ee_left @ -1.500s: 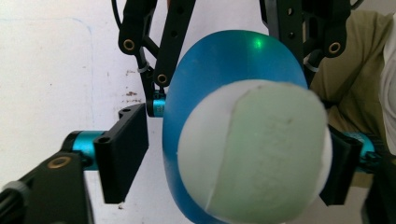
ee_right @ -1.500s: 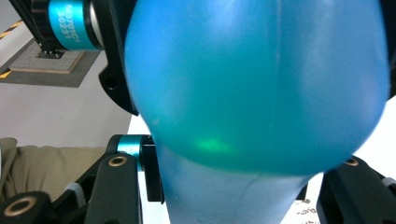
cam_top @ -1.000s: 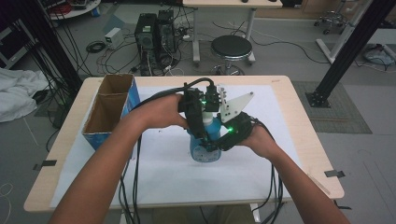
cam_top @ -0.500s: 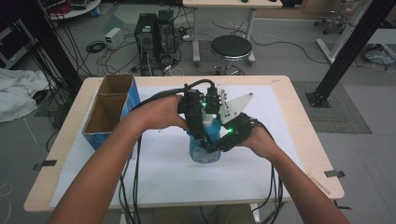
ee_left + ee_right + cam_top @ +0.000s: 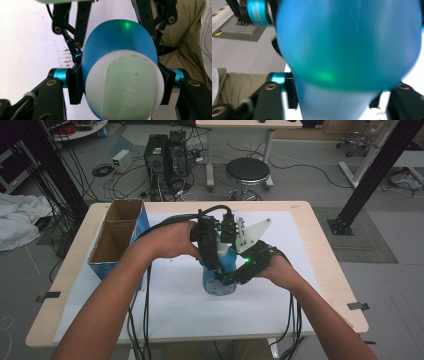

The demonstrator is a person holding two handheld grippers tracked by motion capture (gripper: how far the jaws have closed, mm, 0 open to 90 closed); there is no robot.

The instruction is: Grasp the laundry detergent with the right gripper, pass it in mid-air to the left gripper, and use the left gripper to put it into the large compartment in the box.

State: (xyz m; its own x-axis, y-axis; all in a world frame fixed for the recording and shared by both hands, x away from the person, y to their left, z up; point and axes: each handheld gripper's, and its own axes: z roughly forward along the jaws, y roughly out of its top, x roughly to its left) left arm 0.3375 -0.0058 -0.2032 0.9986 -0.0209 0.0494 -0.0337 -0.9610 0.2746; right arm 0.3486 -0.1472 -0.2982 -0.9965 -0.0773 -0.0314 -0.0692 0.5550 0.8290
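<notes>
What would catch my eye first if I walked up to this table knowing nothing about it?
Most likely the blue bottle standing mid-table on the white sheet, with a person's two hands meeting over it. The left hand-held gripper clamps its white cap from above, while the right hand-held gripper squeezes the blue body lower down. To the left stands an open cardboard box.

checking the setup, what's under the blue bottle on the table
The blue bottle stands on the white sheet covering the table. Both grippers clamp it, and its base hides whatever lies directly beneath.
</notes>
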